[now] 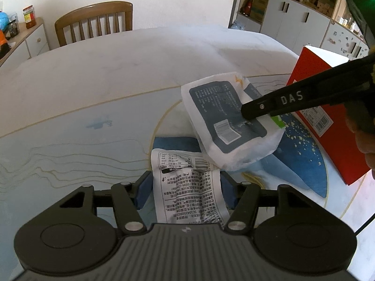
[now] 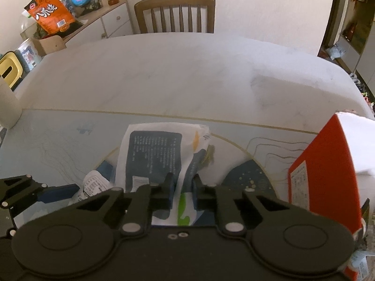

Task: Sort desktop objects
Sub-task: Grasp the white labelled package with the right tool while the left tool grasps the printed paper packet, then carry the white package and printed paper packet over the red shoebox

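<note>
The right gripper (image 2: 182,192) is clenched on the near edge of the white pouch (image 2: 154,154), which is lifted and tilted, its long axis running away from the tool toward the chair (image 2: 174,11). In the left wrist view this pouch (image 1: 229,119) hangs just above and beyond the printed packet (image 1: 187,187), overlapping its far end. The left gripper (image 1: 185,192) straddles that packet, pads at both sides (whether they press or merely flank it I cannot tell), and the packet lies lengthwise along the fingers on the mat (image 1: 70,140). The red box (image 1: 328,117) stands at the right, nearest the right hand, so the pouch probably goes that way. The packet stays with the left.
</note>
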A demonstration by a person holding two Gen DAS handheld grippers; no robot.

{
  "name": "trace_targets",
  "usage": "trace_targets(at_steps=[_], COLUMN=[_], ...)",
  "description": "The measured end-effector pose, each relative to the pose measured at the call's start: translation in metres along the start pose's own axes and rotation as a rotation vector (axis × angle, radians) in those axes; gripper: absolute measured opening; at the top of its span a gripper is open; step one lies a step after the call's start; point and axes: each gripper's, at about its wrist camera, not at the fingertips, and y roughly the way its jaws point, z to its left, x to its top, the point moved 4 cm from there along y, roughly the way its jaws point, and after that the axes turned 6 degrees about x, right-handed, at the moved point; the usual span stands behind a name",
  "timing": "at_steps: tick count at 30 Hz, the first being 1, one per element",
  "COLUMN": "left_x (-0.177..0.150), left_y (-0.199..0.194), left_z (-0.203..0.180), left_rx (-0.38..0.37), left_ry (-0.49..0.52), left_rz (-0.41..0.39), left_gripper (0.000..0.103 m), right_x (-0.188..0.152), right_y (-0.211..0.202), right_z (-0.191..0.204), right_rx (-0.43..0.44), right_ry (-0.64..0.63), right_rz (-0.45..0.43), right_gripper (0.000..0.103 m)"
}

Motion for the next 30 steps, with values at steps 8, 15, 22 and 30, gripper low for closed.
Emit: trace_targets(at_steps=[8, 15, 22, 30], left_x=[0.001, 0.0, -0.004, -0.007], left_y=[-0.007, -0.013, -0.019, -0.032], left_z=[0.0, 0.001, 0.003, 0.001], left_rx=[-0.01, -0.012, -0.01, -0.01], left_ry=[-0.015, -0.022, -0.024, -0.028], left_rz=[-0.003, -0.008, -0.011, -0.023], left_gripper=[0.06, 0.06, 0.06, 0.06], right_x=[-0.001, 0.0, -0.003, -0.001], right_y=[-0.014, -0.026, -0.041, -0.059], right_z=[0.0, 0.002, 0.007, 0.009], right_rx=[-0.016, -0.01, 0.007, 0.014], right_ry=[0.009, 0.019, 0.018, 0.008], right_rz=[-0.022, -0.045, -0.061, -0.088], right_gripper=[0.009, 0.008, 0.007, 0.006])
